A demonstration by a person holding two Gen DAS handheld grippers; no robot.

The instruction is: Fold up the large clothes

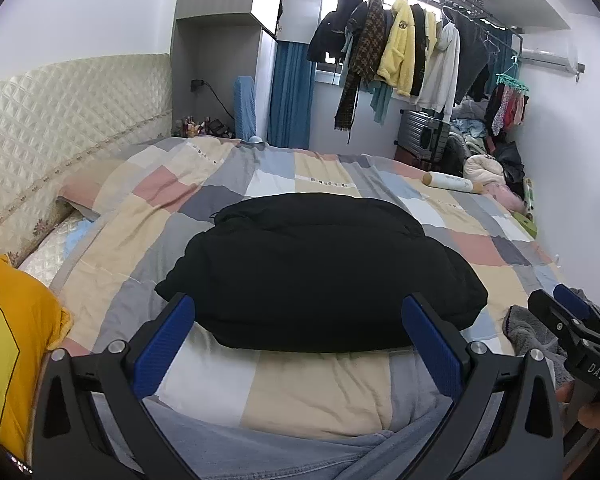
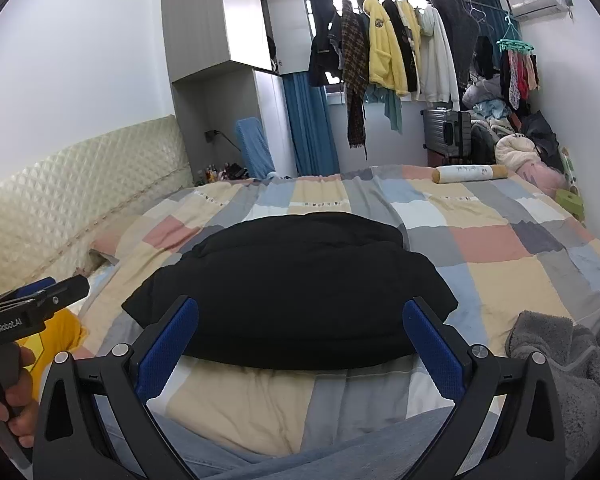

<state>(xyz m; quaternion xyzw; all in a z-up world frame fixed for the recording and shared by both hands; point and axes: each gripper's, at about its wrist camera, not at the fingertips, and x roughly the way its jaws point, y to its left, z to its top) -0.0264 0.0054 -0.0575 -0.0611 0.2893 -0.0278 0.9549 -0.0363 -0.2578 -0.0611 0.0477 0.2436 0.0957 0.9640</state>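
A black garment (image 1: 320,272) lies folded into a thick bundle in the middle of the patchwork bed cover (image 1: 312,396); it also shows in the right wrist view (image 2: 292,292). My left gripper (image 1: 300,320) is open and empty, its blue pads just short of the bundle's near edge. My right gripper (image 2: 300,324) is open and empty too, at the bundle's near edge. The right gripper also appears at the right edge of the left wrist view (image 1: 572,312). The left gripper appears at the left edge of the right wrist view (image 2: 40,296).
A yellow garment (image 1: 12,352) lies at the near left, a grey fleece garment (image 2: 564,372) at the near right. A white roll pillow (image 2: 468,174) lies at the bed's far side. A quilted headboard (image 1: 60,120) runs left. Hanging clothes (image 1: 400,48), a suitcase (image 2: 446,132) and clothes piles stand beyond.
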